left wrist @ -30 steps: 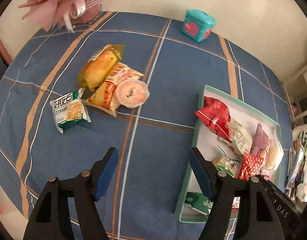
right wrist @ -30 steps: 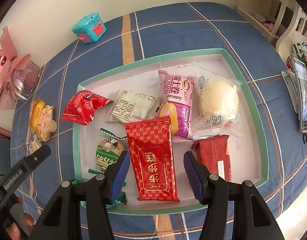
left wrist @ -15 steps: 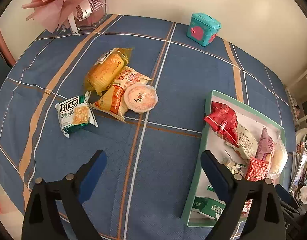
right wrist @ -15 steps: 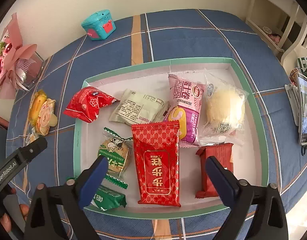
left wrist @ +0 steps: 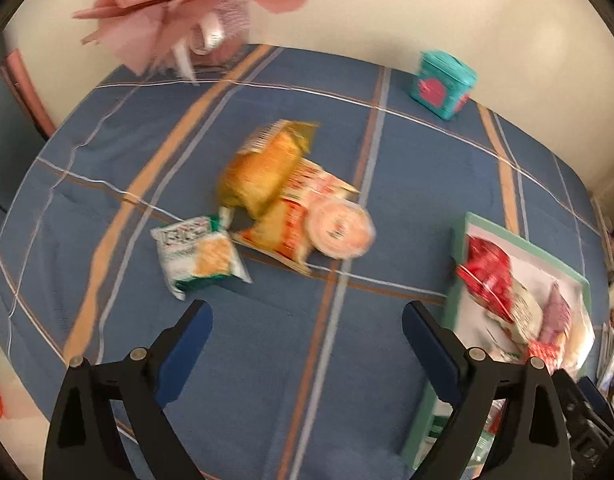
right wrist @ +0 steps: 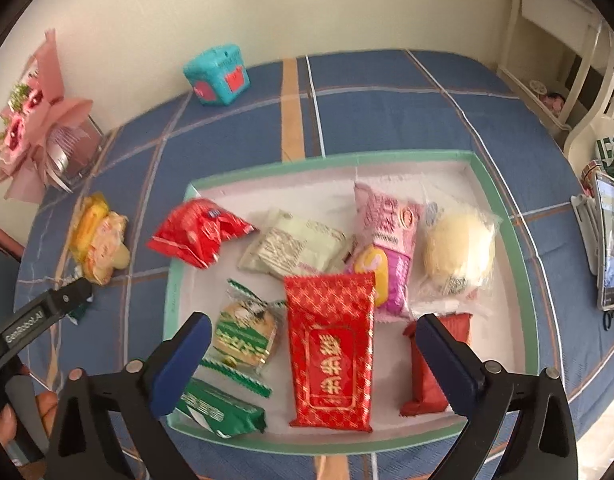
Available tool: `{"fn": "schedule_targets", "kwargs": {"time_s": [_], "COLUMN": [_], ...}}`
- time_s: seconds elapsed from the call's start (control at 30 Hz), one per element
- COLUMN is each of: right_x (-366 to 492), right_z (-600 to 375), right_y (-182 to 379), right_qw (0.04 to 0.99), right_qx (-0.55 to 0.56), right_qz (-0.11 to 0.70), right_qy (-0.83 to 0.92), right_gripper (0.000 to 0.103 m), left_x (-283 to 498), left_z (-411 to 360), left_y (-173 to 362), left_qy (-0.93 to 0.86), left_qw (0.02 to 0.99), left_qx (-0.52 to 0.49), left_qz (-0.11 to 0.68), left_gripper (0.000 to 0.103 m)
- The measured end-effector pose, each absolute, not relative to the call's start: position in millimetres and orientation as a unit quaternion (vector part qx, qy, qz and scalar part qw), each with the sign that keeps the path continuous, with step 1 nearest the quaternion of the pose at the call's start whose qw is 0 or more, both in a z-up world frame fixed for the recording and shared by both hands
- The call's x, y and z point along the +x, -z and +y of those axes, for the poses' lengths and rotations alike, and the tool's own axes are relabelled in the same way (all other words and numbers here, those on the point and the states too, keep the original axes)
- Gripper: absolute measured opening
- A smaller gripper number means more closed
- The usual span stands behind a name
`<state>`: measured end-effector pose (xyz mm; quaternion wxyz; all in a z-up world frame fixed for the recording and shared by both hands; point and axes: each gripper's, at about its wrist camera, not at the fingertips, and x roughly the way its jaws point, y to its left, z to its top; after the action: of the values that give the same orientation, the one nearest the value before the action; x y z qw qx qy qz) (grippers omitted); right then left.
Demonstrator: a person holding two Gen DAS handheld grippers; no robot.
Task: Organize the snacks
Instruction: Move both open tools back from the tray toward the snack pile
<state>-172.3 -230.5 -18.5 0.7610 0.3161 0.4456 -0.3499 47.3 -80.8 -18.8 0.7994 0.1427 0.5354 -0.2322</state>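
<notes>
My left gripper hangs open over bare blue cloth with nothing between its fingers. Just beyond it lie the loose snacks: a green-white cracker pack, a yellow bread pack, an orange-white packet and a round pink cup. My right gripper stands wide open above the green-rimmed tray. A red patterned packet lies flat in the tray below the gap, apart from both pads. Several other wrapped snacks fill the tray, among them a green biscuit pack.
A teal box and a pink bouquet stand at the table's far edge by the wall. A phone on a stand sits right of the tray. A white chair is behind. A hand shows at lower left.
Both grippers' jaws have spread much wider. The left gripper has swung left, toward the loose snack pile. The right gripper has drawn back a little over the tray.
</notes>
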Motion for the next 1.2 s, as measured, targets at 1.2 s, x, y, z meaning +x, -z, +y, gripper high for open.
{"fn": "schedule_targets", "kwargs": {"time_s": [1.2], "right_x": [-8.4], "right_z": [-163.6], "right_y": [21.7], "right_qw": [0.817], "right_qx": [0.286], "right_qz": [0.448], "right_qy": [0.224], "right_gripper": [0.103], "left_x": [148.6], "left_z": [-0.5], "left_y": [45.8], "left_qy": [0.171], "left_qw": [0.791], "left_qx": [0.033], "left_qz": [0.586], "left_gripper": [0.096]}}
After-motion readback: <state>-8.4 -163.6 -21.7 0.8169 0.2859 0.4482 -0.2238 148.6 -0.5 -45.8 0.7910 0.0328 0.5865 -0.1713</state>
